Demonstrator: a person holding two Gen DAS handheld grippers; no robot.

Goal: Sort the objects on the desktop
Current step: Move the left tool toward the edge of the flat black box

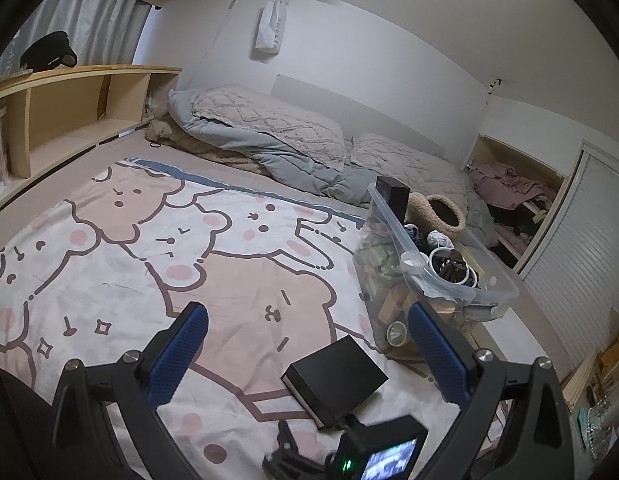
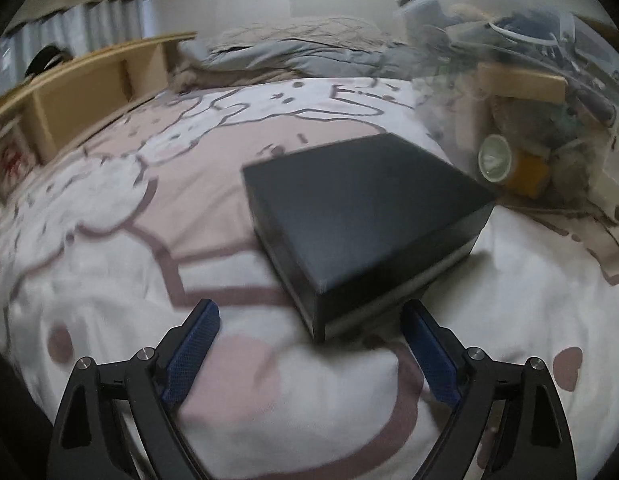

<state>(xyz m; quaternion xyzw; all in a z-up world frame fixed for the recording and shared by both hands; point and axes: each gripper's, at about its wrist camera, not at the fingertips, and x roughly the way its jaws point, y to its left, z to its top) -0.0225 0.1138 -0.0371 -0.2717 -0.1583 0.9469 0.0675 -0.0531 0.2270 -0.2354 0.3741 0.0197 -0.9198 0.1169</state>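
Left gripper (image 1: 309,344) hangs tilted downward, its jaws spread wide with nothing between the blue pads (image 1: 177,356). Right gripper (image 2: 311,346) also points downward, jaws wide apart, empty, pads touching nothing.

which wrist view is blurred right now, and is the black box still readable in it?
Left wrist view: sharp, dim even room light, strong fisheye bending of the shelf; black box crisp. Right wrist view: motion-smeared throughout, bedsheet print streaked, clear bin hazy; the black box has soft edges but readable outline, lying beyond the open right gripper, pads not touching it.
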